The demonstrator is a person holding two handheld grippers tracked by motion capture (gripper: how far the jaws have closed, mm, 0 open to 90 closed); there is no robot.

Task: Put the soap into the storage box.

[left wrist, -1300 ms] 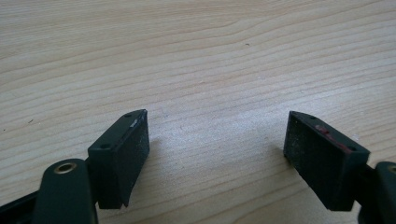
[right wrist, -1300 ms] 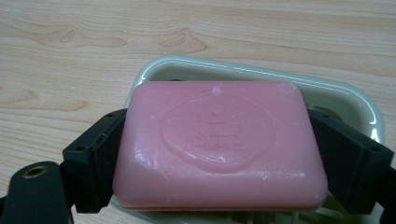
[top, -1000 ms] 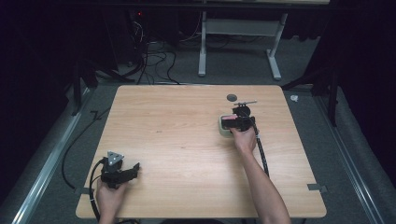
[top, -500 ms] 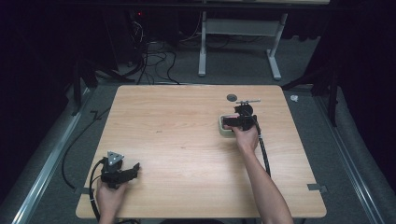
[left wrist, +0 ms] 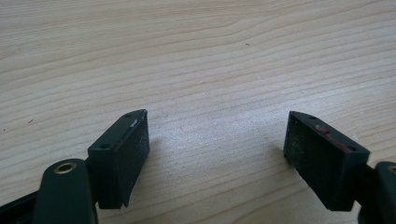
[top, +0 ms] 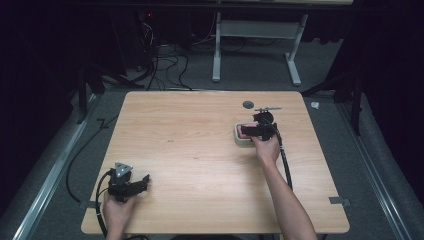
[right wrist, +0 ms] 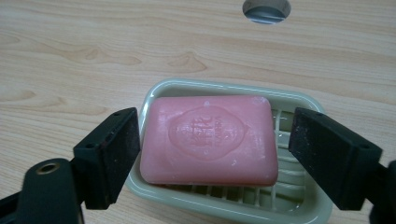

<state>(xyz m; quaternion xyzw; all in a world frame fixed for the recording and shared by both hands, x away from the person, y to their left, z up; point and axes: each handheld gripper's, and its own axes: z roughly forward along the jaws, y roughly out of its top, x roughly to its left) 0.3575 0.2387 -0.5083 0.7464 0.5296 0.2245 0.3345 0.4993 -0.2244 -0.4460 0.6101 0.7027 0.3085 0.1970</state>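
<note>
A pink bar of soap (right wrist: 210, 137) with an embossed stamp lies in a pale green soap dish (right wrist: 224, 86) at the table's right middle. My right gripper (right wrist: 215, 123) is open, with one jaw on each side of the soap and a gap on both sides. In the high view this gripper (top: 246, 131) hovers over the dish (top: 240, 142), its tips pointing left. My left gripper (top: 145, 182) rests near the front left corner of the table. It is open (left wrist: 217, 126) over bare wood, with nothing between its jaws.
A round cable hole (top: 248, 104) sits in the tabletop just behind the dish, also seen in the right gripper view (right wrist: 266, 8). The wooden table (top: 190, 150) has bare room between the two grippers. Cables and desk legs lie on the floor beyond.
</note>
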